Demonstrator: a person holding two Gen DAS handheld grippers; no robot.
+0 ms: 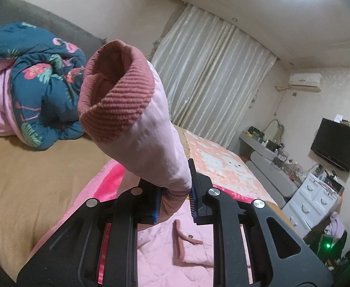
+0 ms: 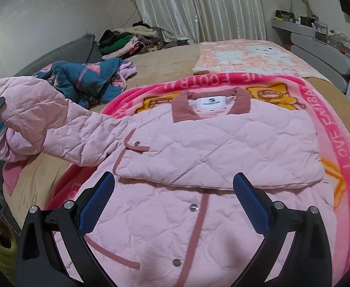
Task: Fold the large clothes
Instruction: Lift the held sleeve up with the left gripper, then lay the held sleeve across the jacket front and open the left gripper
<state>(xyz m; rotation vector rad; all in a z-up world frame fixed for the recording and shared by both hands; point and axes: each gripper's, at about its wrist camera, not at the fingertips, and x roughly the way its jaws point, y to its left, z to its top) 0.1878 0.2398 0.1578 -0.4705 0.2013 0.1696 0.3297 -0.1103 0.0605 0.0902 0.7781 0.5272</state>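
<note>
One pink jacket (image 2: 199,143) on bed (image 2: 165,71), curtains (image 1: 213,76) behind, left fingers (image 1: 159,205) clamping sleeve (image 1: 151,148), right fingers (image 2: 98,203) apart.

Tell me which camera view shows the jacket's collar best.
The right wrist view: the collar lies flat and whole on the pink jacket. The left wrist view shows no collar, only the cuffed sleeve and a pocket.

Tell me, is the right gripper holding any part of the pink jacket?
No, the right gripper stands open above the pink jacket, its blue pads wide apart with no cloth pinched between them.
</note>
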